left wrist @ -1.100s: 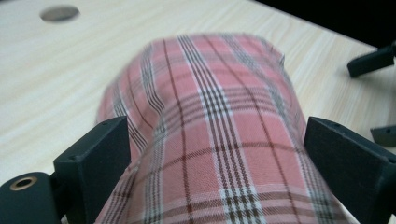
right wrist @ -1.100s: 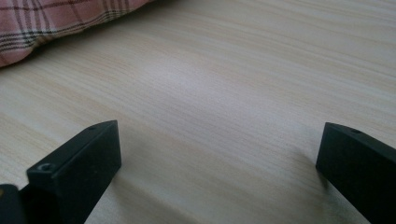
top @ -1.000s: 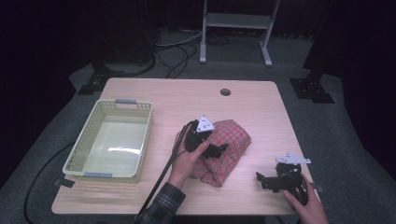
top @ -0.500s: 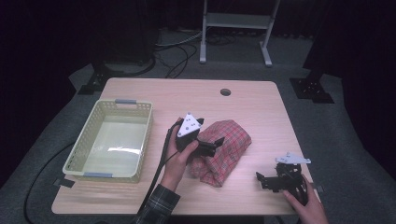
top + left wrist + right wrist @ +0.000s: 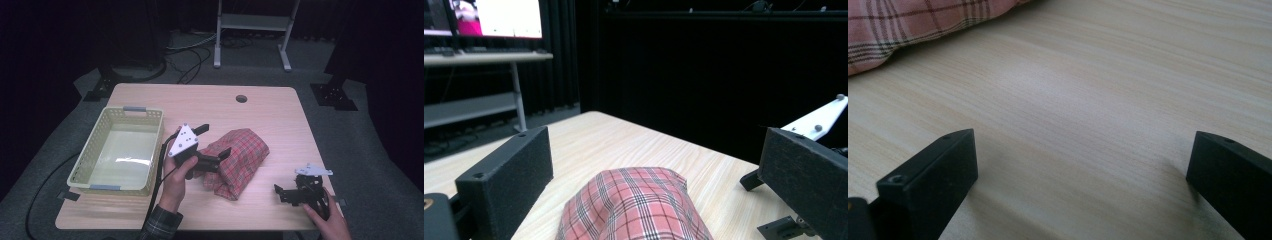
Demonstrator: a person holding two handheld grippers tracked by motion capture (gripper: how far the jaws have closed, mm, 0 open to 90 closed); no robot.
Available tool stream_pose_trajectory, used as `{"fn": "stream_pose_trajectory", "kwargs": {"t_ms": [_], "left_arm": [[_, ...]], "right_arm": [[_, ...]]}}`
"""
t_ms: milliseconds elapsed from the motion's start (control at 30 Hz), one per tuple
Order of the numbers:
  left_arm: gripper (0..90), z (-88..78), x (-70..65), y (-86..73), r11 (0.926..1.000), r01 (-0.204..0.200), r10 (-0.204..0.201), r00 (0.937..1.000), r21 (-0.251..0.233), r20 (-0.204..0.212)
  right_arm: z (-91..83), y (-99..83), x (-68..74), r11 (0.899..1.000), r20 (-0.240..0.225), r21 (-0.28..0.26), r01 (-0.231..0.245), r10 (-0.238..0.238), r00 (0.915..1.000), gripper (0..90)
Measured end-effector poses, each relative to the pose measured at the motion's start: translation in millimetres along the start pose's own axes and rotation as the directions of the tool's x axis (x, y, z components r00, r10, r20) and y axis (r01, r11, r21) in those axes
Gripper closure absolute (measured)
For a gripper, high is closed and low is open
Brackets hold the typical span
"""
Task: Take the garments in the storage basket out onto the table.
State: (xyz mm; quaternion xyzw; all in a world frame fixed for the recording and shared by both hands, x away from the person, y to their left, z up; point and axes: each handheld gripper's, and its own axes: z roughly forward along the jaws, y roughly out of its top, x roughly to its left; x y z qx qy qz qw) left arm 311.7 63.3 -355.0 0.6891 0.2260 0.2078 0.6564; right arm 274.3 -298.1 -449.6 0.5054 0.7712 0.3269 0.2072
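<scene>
A: Status?

B: Approach step. My left gripper [image 5: 214,141] is spread wide at the cloth's [image 5: 237,161] near-left edge, jaws either side of the folded plaid bundle, nothing pinched. The cloth sits mid-worktop [image 5: 270,115], just right of the basket [image 5: 95,150].

A: Right side?

B: My right gripper [image 5: 286,192] is low at the front right corner of the worktop, jaws apart, holding nothing, well clear of the cloth.

A: Next?

B: Probably drop the left onto a fold and close. Can't tell from above whether the lower jaw already touches fabric. Basket looks like the target, my guess.
</scene>
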Motion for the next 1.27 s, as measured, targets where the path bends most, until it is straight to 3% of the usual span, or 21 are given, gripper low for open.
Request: {"fn": "stream_pose_trajectory", "kwargs": {"t_ms": [333, 767, 1100, 1267], "left_arm": [[0.7, -22.9, -8.6, -13.6, 0.9997, -0.013, 0.013, 0.9999, -0.023, 0.009], [0.8, -42.5, -9.9, -54.7, 0.9998, 0.020, -0.020, 0.9997, 0.000, 0.010], [0.7, -48.9, -10.5, -74.1, 0.9992, 0.033, -0.033, 0.9993, 0.021, 0.014], [0.8, -49.9, -9.4, -76.2, 0.9991, 0.040, -0.040, 0.9991, 0.016, 0.012]], "right_arm": [[0.0, 0.0, 0.0, 1.000, 0.000, 0.000, 0.000, 0.000, 1.0000, 0.0], [0.0, 0.0, 0.0, 1.000, 0.000, 0.000, 0.000, 0.000, 1.0000, 0.0], [0.0, 0.0, 0.0, 1.000, 0.000, 0.000, 0.000, 0.000, 1.0000, 0.0], [0.0, 0.0, 0.0, 1.000, 0.000, 0.000, 0.000, 0.000, 1.0000, 0.0]]}}
